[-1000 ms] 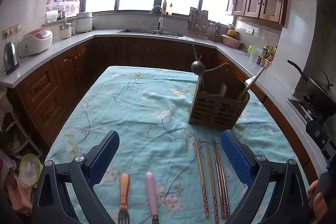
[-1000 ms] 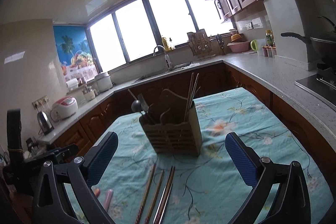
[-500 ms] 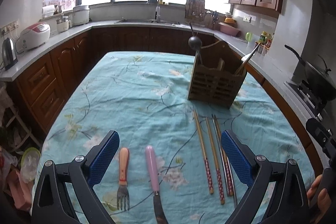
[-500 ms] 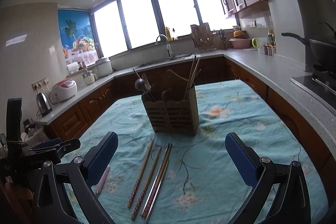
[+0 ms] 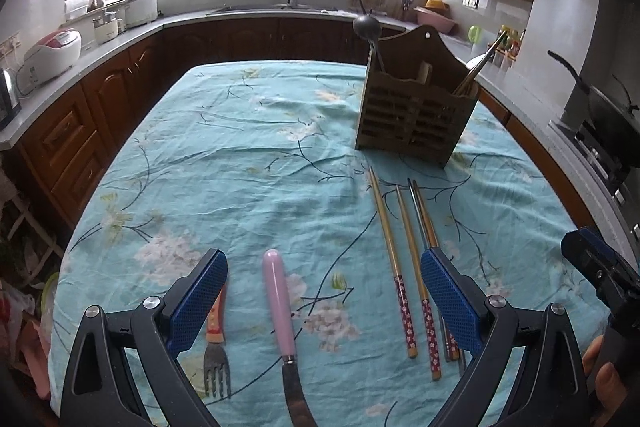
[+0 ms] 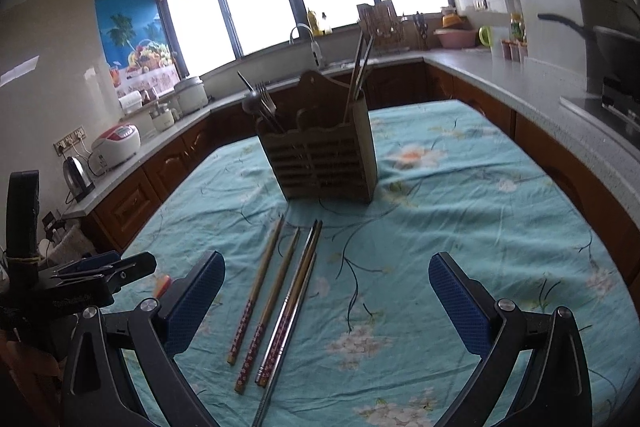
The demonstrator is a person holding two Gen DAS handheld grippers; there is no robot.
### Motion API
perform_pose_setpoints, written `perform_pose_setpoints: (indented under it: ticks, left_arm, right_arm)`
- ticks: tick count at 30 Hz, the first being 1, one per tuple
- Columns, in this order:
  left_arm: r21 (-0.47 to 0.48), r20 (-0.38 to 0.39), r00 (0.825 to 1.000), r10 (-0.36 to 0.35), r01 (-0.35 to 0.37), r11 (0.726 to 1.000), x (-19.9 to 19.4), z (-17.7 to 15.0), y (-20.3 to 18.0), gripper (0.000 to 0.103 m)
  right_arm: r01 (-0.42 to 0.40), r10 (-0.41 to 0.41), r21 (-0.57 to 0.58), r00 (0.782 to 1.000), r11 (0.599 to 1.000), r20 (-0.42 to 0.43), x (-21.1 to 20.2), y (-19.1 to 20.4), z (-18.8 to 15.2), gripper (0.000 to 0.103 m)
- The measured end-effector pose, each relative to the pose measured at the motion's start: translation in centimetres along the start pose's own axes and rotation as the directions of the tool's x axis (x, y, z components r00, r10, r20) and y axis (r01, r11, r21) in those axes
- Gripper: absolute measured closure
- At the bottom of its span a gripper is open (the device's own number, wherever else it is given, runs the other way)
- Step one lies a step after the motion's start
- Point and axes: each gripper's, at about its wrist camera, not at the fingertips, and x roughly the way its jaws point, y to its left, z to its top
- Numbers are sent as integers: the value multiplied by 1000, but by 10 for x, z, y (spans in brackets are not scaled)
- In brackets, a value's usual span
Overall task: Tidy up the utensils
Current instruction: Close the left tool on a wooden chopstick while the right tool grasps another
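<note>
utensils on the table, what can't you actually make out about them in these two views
- Knife: left wrist view, the blade tip runs off the bottom edge.
- Fork: left wrist view, the left claw pad covers most of its handle; in the right wrist view only an orange bit shows.
- Chopsticks: how many there are; the right-hand ones overlap in both views.
- Wooden holder: its slatted walls hide the contents' lower parts.

Your tablecloth (image 5: 248, 163) is turquoise with pale blossoms and dark twig lines, under a brown slatted wooden utensil holder (image 5: 416, 119). Beside the holder, your chopsticks (image 5: 394, 259) are tan with maroon, white-flowered ends; the knife (image 5: 280, 307) handle is pink, the fork (image 5: 216, 343) handle orange.
</note>
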Motion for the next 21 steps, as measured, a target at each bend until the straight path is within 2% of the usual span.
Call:
perform_pose_setpoints:
  ticks: [15,21]
  left_arm:
    - [15,-80,997,-8,9,1000,85,31,-15,6]
    - [22,-124,992,-28,31,999,127,47,-24,22]
  right_arm:
    - [19,-16,51,998,999,-58,38,-19,2,0]
    - [25,-19,69,996,997,-88,58,-26,2,1]
